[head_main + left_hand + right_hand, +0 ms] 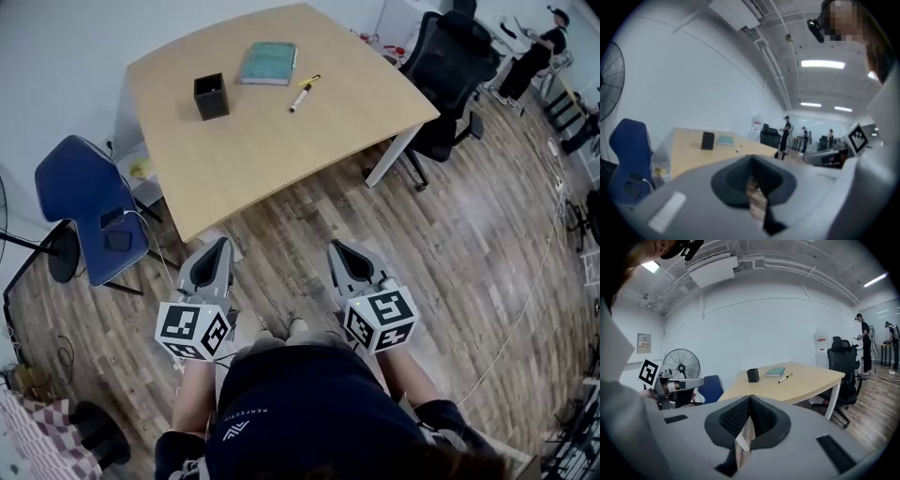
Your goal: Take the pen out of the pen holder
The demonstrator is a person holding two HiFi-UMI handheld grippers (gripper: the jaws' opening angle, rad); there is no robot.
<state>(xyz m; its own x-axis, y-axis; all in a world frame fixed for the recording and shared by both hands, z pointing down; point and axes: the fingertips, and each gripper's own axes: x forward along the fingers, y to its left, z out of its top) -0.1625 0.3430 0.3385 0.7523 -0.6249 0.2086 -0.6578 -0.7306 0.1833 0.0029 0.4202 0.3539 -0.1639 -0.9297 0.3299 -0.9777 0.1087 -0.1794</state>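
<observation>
- Pen (300, 97): white barrel with a dark cap. It lies flat on the table (281, 155), outside the pen holder (211, 97) and off to that holder's right. It is just in front of the near right corner of the book (268, 63). A small yellow-and-black item (310, 81), too small to identify, lies at its far end.
- Wood-plank floor (450, 253): the person stands on it, well back from the table's near edge.
- Table: a light wooden top on white legs. The pen, book and holder are grouped toward its far side.
- Black office chair (450, 61): it stands at the table's right end.
- Blue chair (89, 202): it stands off the table's left corner, with a dark flat object lying on its seat.
- Standing fan (681, 367): in the right gripper view it rises behind the blue chair.
- Distant person (534, 56): dressed in dark clothes, standing at the far right of the room.
- Left gripper (222, 246): held low in front of the person and well apart from the table. Its jaws are clenched together with nothing between them.
- Right gripper (335, 247): held level beside the left one and also well short of the table. Its jaws are pressed tip to tip and hold nothing.
- Book: teal cover, lying flat near the table's far edge, behind and to the right of the holder.
- Pen holder: a black square cup standing upright to the left of the book. Its inside is dark, so its contents cannot be made out.
</observation>
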